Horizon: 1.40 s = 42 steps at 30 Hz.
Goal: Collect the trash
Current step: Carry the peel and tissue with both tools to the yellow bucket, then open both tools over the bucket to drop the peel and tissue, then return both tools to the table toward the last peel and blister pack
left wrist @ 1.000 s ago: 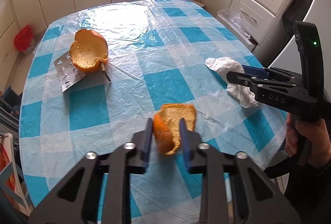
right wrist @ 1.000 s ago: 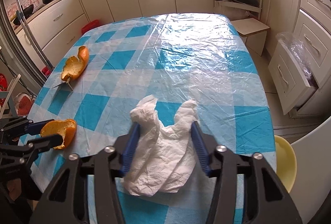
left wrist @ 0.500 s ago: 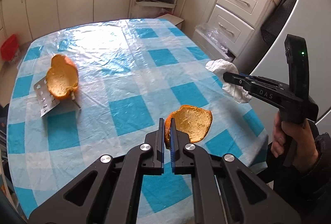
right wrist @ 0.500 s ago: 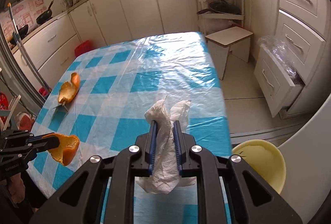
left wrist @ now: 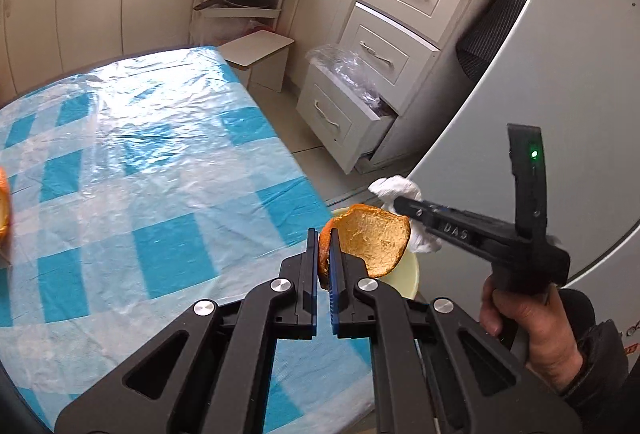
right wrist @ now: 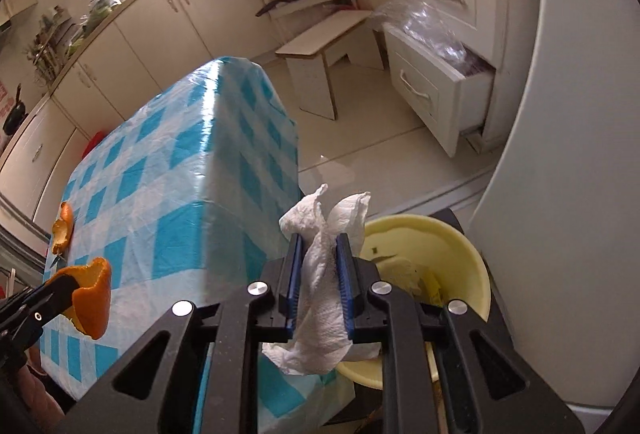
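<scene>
My left gripper [left wrist: 324, 234] is shut on a piece of orange peel [left wrist: 372, 242], held in the air past the table's right edge, over a yellow bin [left wrist: 408, 276]. In the right wrist view that peel [right wrist: 92, 298] hangs at the far left from the left gripper [right wrist: 68, 284]. My right gripper [right wrist: 318, 240] clamps a crumpled white tissue [right wrist: 324, 274] between its pads; its jaws are opening slightly. It hovers beside the table corner, just left of the yellow bin [right wrist: 452, 246], which holds some scraps. A second orange peel [right wrist: 64, 228] lies on the checked table [right wrist: 180, 193].
A white fridge [left wrist: 540, 93] stands right behind the bin. An open bottom drawer [right wrist: 440, 89] with a plastic bag and a low wooden stool [right wrist: 320, 37] stand on the floor beyond. A hand [left wrist: 532, 326] holds the right gripper's handle.
Both grippers closed on their pieces, lifted them off the table and swung right, past the table edge to the yellow bin. The right gripper also rolled.
</scene>
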Tool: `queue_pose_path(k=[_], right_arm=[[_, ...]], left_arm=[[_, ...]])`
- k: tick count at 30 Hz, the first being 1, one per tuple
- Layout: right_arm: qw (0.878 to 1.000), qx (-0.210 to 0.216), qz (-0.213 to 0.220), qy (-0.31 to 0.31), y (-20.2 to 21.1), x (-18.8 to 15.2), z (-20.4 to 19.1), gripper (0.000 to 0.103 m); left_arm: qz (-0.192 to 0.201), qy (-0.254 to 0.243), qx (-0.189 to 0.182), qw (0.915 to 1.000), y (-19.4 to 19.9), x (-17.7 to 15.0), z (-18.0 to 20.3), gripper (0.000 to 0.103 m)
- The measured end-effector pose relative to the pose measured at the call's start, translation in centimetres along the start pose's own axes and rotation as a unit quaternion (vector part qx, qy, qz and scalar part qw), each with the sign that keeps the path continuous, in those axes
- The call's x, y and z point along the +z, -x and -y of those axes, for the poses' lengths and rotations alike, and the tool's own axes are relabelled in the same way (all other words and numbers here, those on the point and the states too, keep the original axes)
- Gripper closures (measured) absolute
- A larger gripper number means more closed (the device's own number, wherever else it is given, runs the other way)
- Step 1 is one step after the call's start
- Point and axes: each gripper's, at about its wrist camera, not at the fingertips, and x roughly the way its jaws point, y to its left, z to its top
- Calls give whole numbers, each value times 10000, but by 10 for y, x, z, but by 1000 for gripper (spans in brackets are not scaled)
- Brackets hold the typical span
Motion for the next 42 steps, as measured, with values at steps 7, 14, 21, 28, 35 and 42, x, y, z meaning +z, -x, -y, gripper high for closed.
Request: queue_pose_path(k=[7,14,21,28,35,42], right_arm=[[9955,-81,-205,-917,-9,0,41,51],[9853,115,995,-1382,50,12,60,39],[9779,433,1503,-1388,76,25,59,36],[9764,576,1539,-1400,77,29,55,35],[9782,692,1539,-1208,76,32,35,34],[9817,774,1500,-880,71,33,9,34]], left_arm=[[-341,-81,118,9993,-57,14,43,99],[-738,-198,366,9964,-95,14,63,99],[-886,-193,462,9948,-121,20,79,59],[-663,-79,376,9971,-101,22,64,50],[-307,108,614,9976,-58,14,34,47],[34,348,958,9948,-16,8,-4,38]])
